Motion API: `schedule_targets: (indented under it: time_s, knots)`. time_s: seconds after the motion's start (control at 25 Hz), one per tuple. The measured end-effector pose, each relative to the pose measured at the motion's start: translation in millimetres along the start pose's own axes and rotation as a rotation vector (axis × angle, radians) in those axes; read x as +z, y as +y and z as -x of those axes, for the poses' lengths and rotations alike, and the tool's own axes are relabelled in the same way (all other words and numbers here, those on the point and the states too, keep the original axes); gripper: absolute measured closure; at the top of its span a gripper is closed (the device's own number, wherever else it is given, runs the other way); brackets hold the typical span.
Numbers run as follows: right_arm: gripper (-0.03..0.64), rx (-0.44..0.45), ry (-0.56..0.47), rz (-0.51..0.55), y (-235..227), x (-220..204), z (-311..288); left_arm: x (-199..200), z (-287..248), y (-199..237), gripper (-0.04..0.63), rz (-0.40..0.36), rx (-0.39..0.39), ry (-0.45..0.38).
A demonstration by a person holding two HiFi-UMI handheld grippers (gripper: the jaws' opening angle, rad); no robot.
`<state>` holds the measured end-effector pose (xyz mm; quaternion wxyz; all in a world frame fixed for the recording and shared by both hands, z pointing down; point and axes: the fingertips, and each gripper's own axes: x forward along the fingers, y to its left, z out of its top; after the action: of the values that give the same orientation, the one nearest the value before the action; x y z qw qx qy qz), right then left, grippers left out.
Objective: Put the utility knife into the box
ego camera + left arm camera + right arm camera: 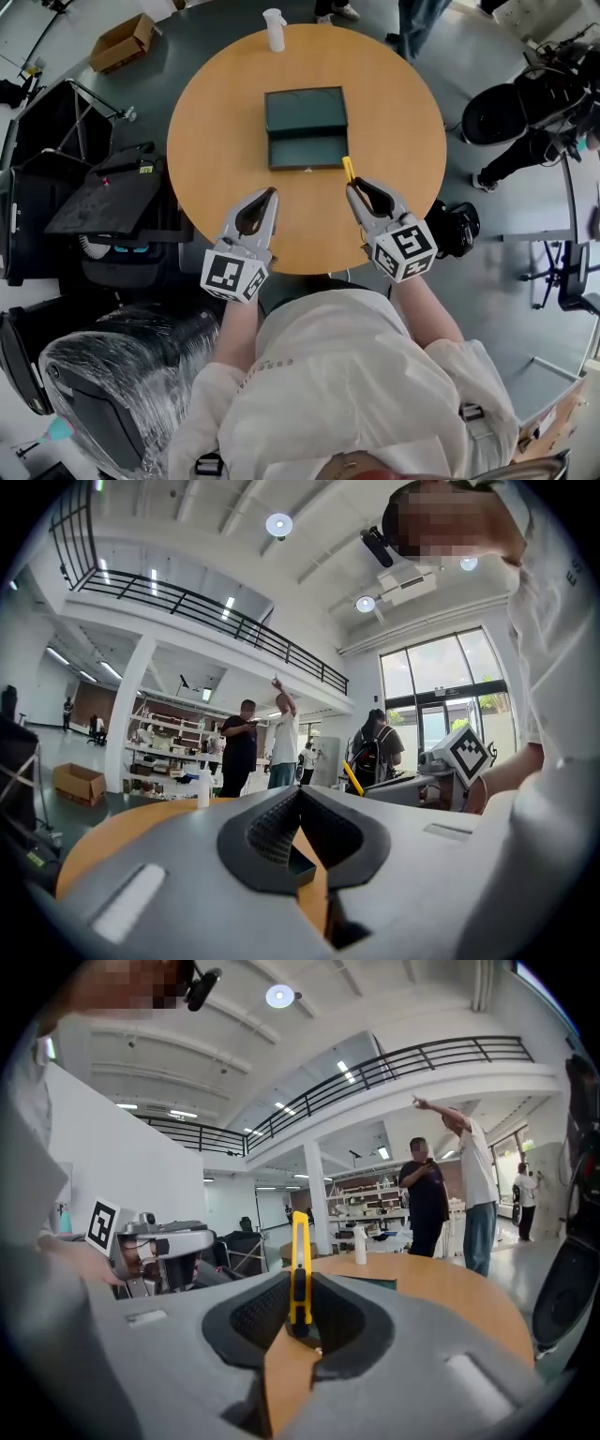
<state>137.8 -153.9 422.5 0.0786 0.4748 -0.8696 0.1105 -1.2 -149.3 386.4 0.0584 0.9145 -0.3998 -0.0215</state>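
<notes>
Working in a big open lab hall
A railed mezzanine (187, 602) is running overhead, people (246, 747) are standing by stocked shelves (164, 738), and plastic-wrapped equipment (112, 375) and a cardboard box (122, 42) are sitting around a round table (216, 141).

The box (306, 127) lies on the table (216, 141), bottle (275, 30) behind.

The head view looks steeply down from above onto the whole round worktop (216, 141), while the cameras on the left hand-held gripper (270, 193) and the right hand-held gripper (352, 187) sit low near its edge, face almost level across it, and both show the same two standing people (246, 747).
</notes>
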Motion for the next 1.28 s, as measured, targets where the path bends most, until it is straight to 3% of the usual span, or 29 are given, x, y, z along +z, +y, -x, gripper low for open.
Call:
schedule_targets:
  time_s: [0.2, 0.44, 0.72, 0.92, 1.16, 1.28]
  knots:
    - [0.558, -0.014, 0.018, -0.009, -34.2, 5.2, -26.5, -1.2, -35.6, 9.8, 0.578, 0.006, 0.005, 0.012]
    - [0.558, 0.006, 0.083, -0.027, -42.5, -10.7, -52.6, -13.6, -54.6, 26.8, 0.578, 0.015, 0.017, 0.036]
    - [0.558, 0.035, 0.275, -0.037, -39.9, -44.3, -98.2, -30.2, -66.4, 50.3, 0.578, 0.084, 0.000, 0.064]
    - [0.557, 0.103, 0.369, 0.037, -32.1, -67.1, -142.2, -41.7, -77.7, 74.5, 0.578, 0.089, 0.006, 0.092]
    - [0.558, 0.155, 0.572, 0.117, -29.7, -126.4, -192.3, -66.8, -84.2, 104.5, 0.578, 0.127, 0.014, 0.123]
    - [0.558, 0.180, 0.644, 0.119, -36.4, -151.9, -214.9, -75.3, -87.6, 122.2, 0.578, 0.105, 0.034, 0.145]
